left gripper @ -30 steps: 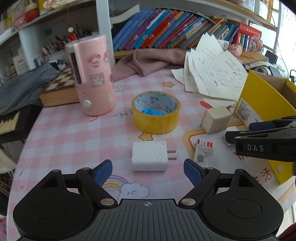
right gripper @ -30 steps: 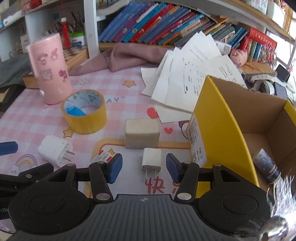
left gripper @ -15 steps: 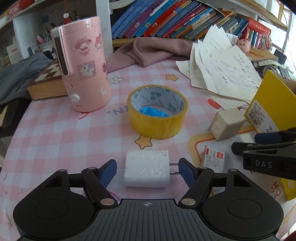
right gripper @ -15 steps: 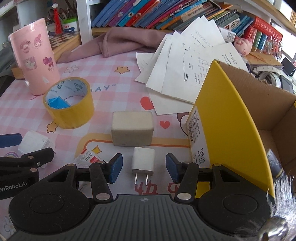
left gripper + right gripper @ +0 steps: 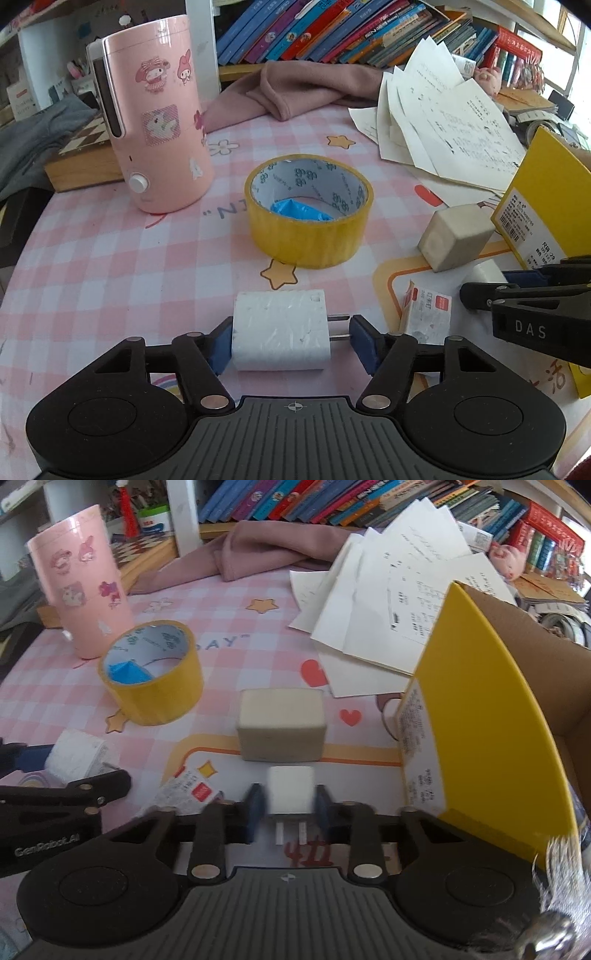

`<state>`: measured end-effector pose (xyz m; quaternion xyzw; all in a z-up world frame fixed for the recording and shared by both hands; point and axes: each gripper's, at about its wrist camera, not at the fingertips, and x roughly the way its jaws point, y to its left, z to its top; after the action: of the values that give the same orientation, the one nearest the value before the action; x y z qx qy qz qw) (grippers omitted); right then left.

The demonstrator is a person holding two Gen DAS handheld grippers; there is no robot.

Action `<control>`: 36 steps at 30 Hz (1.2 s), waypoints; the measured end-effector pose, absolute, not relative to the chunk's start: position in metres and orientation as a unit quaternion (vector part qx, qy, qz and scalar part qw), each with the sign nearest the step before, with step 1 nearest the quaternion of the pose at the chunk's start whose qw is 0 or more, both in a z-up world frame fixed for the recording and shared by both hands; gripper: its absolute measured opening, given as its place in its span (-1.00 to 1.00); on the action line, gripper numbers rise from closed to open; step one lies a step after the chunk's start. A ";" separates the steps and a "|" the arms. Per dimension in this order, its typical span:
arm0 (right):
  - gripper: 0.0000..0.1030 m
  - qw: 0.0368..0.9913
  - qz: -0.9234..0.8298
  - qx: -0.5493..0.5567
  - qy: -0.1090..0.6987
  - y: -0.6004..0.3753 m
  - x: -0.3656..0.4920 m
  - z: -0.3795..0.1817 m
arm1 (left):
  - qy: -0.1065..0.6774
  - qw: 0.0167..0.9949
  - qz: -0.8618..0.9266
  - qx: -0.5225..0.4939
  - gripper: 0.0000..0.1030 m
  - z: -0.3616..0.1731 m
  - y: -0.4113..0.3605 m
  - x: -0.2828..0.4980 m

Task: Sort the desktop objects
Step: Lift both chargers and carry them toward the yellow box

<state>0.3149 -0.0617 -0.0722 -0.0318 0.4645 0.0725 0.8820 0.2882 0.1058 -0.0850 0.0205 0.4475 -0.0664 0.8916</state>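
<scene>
Closing on a small white charger [image 5: 290,794], the right gripper [image 5: 286,812] has just drawn its jaws in and both blue pads now press the charger's flanks; it lies flat on the pink checked tabletop [image 5: 229,627], prongs toward the camera, long axis in line with the fingers. The left gripper [image 5: 291,341] has also just been narrowing around a larger white charger [image 5: 280,330]: one pad touches the body's left end, the other stands at the prong tips, where contact cannot be confirmed. That charger lies crosswise, long axis running from pad to pad, prongs pointing right. Both grippers pitch steeply down toward the tabletop, side by side and close together. The yellow cardboard box [image 5: 480,686], open and tilted, stands just beside the right gripper on its outer side, so the right hand is judged nearer it. A beige block [image 5: 281,725] sits just beyond the small charger, and a roll of yellow tape [image 5: 309,210] lies beyond the larger one.
</scene>
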 end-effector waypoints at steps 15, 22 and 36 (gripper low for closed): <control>-0.52 0.914 0.108 -0.024 0.391 -0.066 0.297 -0.021 | 0.397 0.915 -0.052 -0.050 0.25 -0.030 0.130 0.263; -0.52 0.922 0.133 -0.034 0.362 -0.067 0.269 0.005 | 0.368 0.925 -0.060 -0.072 0.25 -0.002 0.135 0.234; -0.52 0.931 0.141 -0.025 0.336 -0.076 0.172 0.032 | 0.341 0.931 -0.092 -0.094 0.25 0.027 0.135 0.145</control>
<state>0.1722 -0.0757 0.0319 -0.0253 0.3356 0.1415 0.9310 0.1446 0.1349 0.0266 -0.0937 0.3411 -0.0920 0.9308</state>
